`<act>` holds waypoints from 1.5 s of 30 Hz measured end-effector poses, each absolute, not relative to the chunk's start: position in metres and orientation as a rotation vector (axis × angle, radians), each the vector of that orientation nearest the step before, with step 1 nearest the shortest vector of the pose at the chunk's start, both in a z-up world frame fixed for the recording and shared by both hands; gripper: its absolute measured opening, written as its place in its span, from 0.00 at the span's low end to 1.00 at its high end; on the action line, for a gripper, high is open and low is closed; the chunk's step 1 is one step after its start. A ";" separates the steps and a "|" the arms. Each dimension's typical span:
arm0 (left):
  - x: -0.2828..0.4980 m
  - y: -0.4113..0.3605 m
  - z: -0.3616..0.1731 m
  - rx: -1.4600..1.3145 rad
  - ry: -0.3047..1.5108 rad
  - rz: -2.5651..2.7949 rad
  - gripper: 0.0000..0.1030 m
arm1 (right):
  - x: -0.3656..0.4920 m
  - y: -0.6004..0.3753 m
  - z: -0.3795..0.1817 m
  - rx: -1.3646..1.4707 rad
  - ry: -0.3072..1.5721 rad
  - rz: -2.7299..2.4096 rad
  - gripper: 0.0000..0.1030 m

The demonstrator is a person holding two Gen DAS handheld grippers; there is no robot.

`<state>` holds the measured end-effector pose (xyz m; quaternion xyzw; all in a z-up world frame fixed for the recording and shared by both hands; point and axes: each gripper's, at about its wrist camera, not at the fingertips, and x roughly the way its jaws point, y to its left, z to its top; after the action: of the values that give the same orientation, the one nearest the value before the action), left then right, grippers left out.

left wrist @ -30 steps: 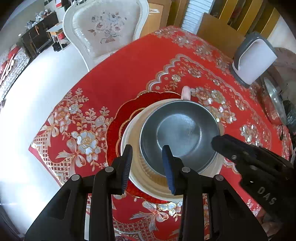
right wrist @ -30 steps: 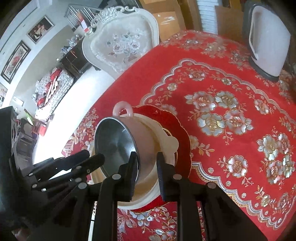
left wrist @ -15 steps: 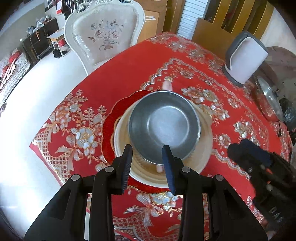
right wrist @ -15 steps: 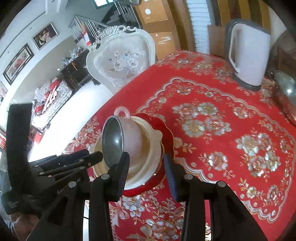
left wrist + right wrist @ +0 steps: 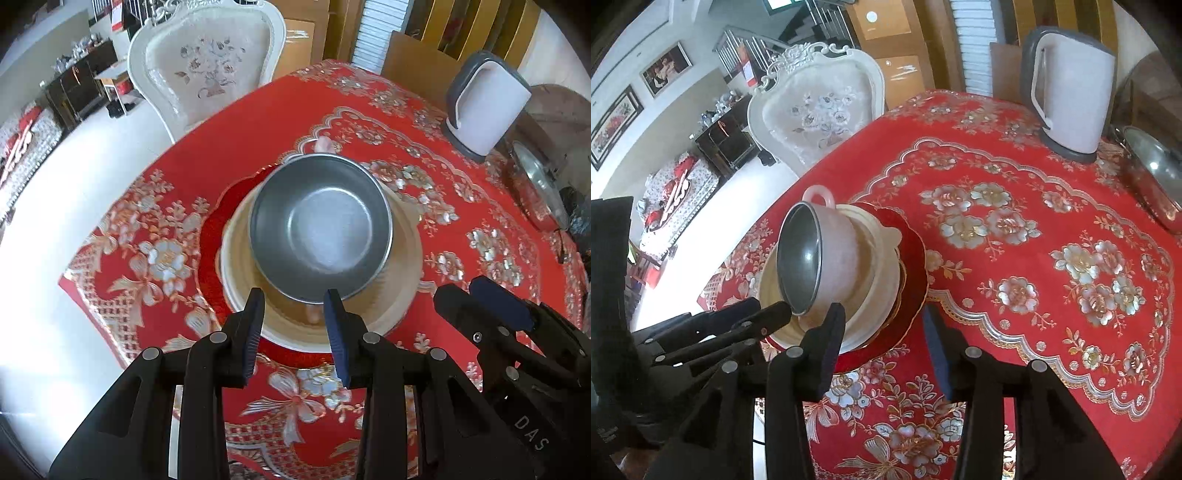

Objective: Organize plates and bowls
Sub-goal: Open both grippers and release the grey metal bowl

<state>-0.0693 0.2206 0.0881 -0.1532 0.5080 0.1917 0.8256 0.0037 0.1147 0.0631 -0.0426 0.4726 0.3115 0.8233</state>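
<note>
A red plate lies on the red flowered tablecloth, with a cream bowl on it. Inside the cream bowl sits a steel bowl with a pink outside and pink handles, leaning toward my left gripper. My left gripper stands open just short of the steel bowl's near rim, pinching nothing. My right gripper hangs back from the stack with its jaws opening; only the red plate's edge shows beyond them. In the left wrist view my right gripper is at the lower right, apart from the bowls.
A white electric kettle stands at the table's far right, with a steel pan beside it. An ornate white chair is behind the table. The table edge drops to a white floor on the left.
My right gripper let go of the pink bowl's wall, opened and drew back to the right. My left gripper backed away, so the bowl's rim no longer sits between its fingers.
</note>
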 end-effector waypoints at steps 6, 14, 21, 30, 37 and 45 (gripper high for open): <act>-0.073 0.222 0.098 -0.291 1.061 0.419 0.32 | 0.002 0.117 0.062 -0.100 1.006 0.671 0.43; -0.078 0.225 0.101 -0.262 1.069 0.409 0.32 | 0.004 0.114 0.063 -0.104 1.003 0.664 0.43; -0.079 0.225 0.110 -0.302 1.038 0.304 0.32 | 0.000 0.116 0.065 -0.101 0.989 0.670 0.43; -0.073 0.225 0.115 -0.213 1.064 0.428 0.32 | -0.005 0.122 0.068 -0.074 0.946 0.636 0.48; -0.077 0.229 0.110 -0.226 1.074 0.413 0.32 | -0.009 0.124 0.067 -0.070 0.951 0.650 0.49; -0.078 0.215 0.122 -0.132 1.009 0.399 0.32 | -0.012 0.120 0.070 -0.063 0.942 0.647 0.49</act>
<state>-0.0780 0.2150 0.1220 -0.0630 0.4796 0.1898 0.8544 -0.0115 0.1205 0.0696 -0.0300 0.4458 0.3060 0.8407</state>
